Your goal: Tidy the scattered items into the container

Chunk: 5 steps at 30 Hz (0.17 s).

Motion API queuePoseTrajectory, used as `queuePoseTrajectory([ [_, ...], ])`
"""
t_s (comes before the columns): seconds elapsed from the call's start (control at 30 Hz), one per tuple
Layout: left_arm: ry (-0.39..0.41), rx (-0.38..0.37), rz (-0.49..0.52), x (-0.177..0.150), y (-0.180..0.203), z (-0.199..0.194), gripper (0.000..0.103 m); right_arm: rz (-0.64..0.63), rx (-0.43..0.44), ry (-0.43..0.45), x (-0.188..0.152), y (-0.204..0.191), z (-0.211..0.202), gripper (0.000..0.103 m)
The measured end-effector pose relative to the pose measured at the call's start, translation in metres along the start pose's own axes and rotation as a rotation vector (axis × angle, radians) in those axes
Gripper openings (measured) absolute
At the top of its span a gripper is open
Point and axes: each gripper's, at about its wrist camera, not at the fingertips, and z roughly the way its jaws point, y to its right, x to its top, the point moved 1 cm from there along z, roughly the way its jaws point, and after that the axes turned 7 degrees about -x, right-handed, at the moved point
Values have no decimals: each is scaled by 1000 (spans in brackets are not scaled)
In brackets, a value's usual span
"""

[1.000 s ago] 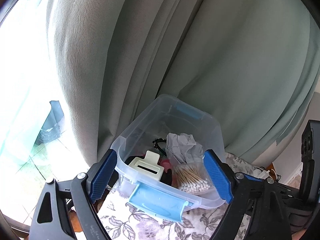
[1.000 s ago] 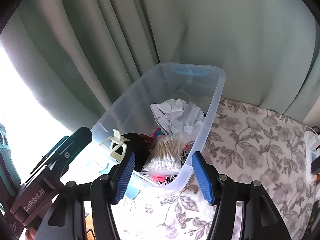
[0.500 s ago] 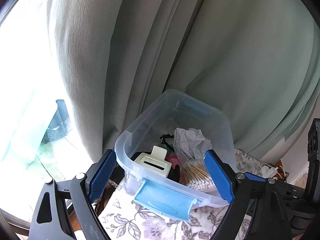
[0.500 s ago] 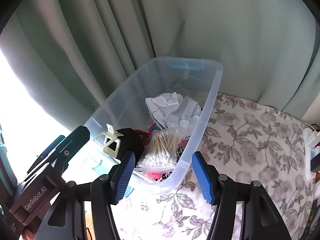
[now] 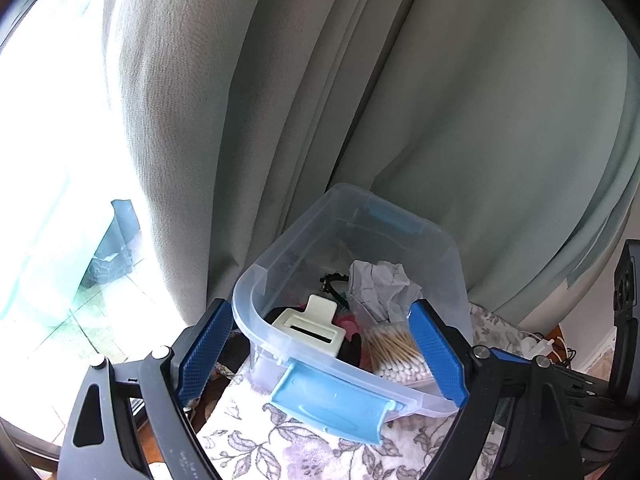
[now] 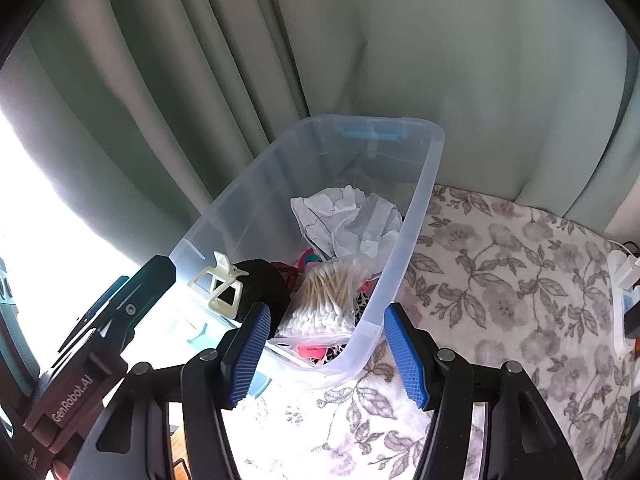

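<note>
A clear plastic container [image 5: 256,276] [image 6: 430,176] with a blue latch [image 5: 328,404] stands on a floral cloth [image 6: 500,280]. Inside it lie crumpled white paper [image 5: 380,280] [image 6: 344,220], a bag of cotton swabs [image 5: 396,352] [image 6: 324,296], a cream hair clip [image 5: 308,326] [image 6: 218,286], and black and pink items. My left gripper [image 5: 322,346] is open wide, framing the container's latch end, and holds nothing. My right gripper [image 6: 326,354] is open over the container's near right corner, one finger on each side of the wall, apart from it.
Grey-green curtains [image 5: 440,100] [image 6: 400,40] hang right behind the container. A bright window [image 5: 48,160] is at the left. A white power strip [image 6: 622,292] with cables lies at the cloth's right edge. The left gripper's body [image 6: 80,380] shows beside the container's left corner.
The container sits slightly further left in the right wrist view and slightly further right in the left wrist view. Both grippers keep the same opening and stay empty.
</note>
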Motion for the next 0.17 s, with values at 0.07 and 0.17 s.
queuePoseTrajectory([
  [0.07, 4, 7, -1, 0, 0, -1, 90, 0, 4, -1, -1, 0, 0, 64],
  [0.17, 14, 26, 5, -1, 2, -3, 90, -4, 4, 0, -1, -2, -1, 64],
])
